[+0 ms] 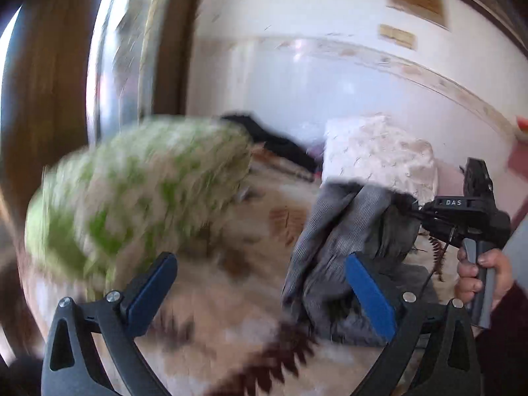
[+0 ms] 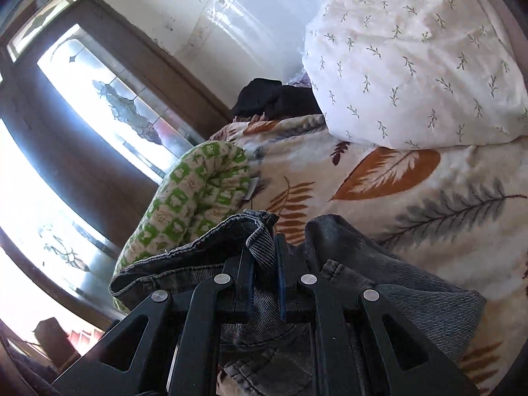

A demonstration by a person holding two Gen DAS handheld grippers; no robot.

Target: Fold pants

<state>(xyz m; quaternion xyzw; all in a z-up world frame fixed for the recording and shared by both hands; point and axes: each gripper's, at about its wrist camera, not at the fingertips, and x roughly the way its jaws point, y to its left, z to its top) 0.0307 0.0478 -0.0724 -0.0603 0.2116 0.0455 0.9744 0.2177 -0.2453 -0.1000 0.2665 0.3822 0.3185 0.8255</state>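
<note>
The grey corduroy pants [image 1: 330, 247] hang bunched above the leaf-print blanket, pulled up at one edge. My right gripper [image 1: 406, 205] comes in from the right, held by a person's hand [image 1: 478, 270], and is shut on that raised edge. In the right wrist view the same gripper [image 2: 264, 257] pinches a hemmed fold of the pants [image 2: 396, 264] between its blue pads. My left gripper [image 1: 260, 292] is open wide over the blanket, with its right pad in front of the pants' lower part and nothing pressed between the pads. The left wrist view is blurred.
A green-and-white patterned bolster [image 2: 198, 191] lies left of the pants. A white leaf-print pillow [image 2: 412, 59] and a black garment [image 2: 270, 99] sit at the back. The leaf-print blanket [image 2: 429, 191] covers the bed. A stained-glass window [image 2: 99, 99] and tiled wall border it.
</note>
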